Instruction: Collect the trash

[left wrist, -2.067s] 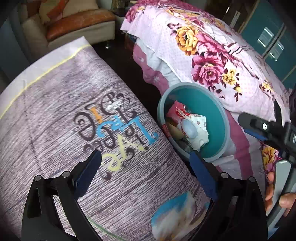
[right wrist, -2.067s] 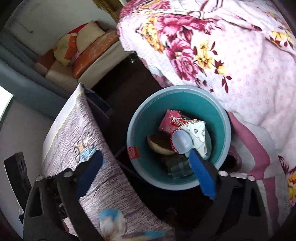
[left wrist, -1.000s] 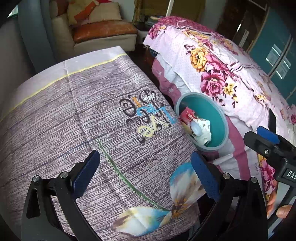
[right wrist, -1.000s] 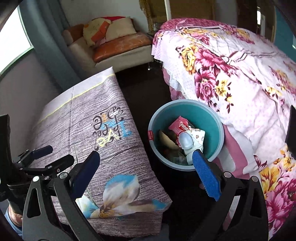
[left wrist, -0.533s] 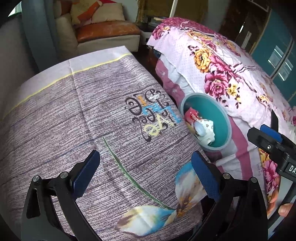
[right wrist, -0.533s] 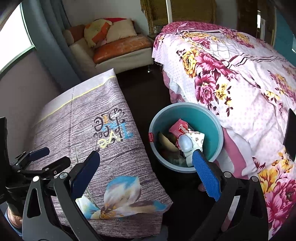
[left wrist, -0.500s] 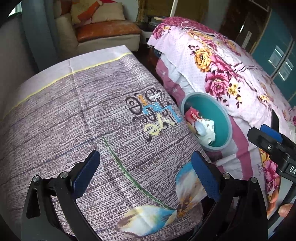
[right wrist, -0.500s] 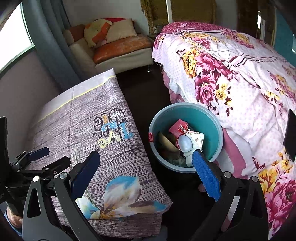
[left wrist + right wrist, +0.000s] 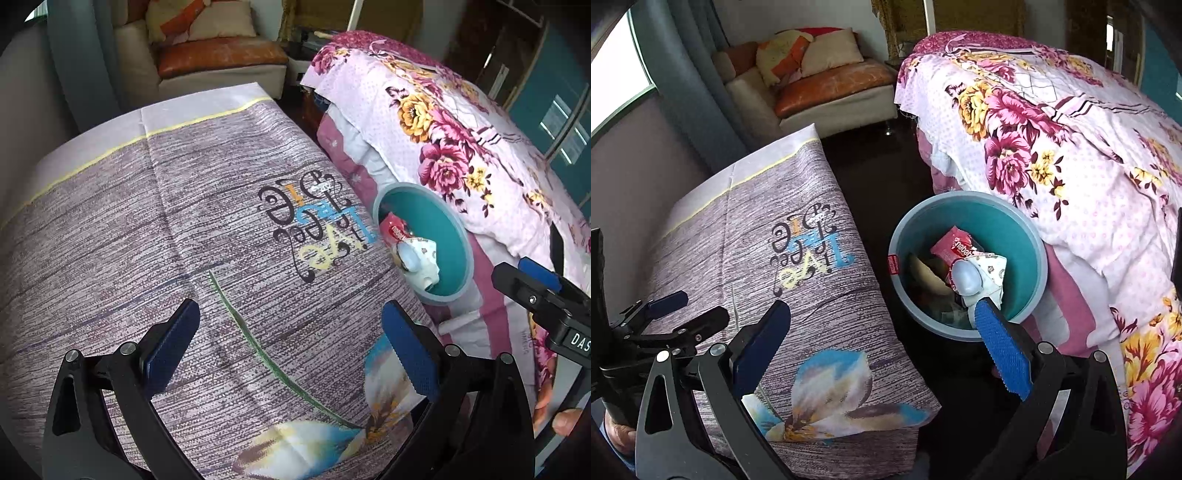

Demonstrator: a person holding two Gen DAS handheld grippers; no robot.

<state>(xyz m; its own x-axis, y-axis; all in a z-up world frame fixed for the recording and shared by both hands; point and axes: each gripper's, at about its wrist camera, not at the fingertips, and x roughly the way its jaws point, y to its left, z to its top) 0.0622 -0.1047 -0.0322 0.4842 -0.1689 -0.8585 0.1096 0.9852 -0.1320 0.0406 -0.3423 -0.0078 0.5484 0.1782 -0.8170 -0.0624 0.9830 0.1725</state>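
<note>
A teal bin (image 9: 1023, 236) stands on the dark floor between a cloth-covered table and a bed. It holds a red wrapper (image 9: 955, 247), a white patterned paper cup (image 9: 986, 275) and darker scraps. The bin also shows in the left wrist view (image 9: 443, 229). My right gripper (image 9: 882, 343) is open and empty, held above the table's near corner and the bin's front rim. My left gripper (image 9: 290, 347) is open and empty above the tablecloth. The left gripper also appears at the left of the right wrist view (image 9: 676, 314).
The table wears a purple-grey cloth (image 9: 147, 240) with lettering and a flower print. A bed with a pink floral cover (image 9: 1071, 129) lies right of the bin. A beige sofa with orange cushions (image 9: 831, 85) stands at the back. A window is at the far left.
Both grippers have drawn back and up from the bin over the last two seconds, widening the view. In the last half second little has moved. Both stay open.
</note>
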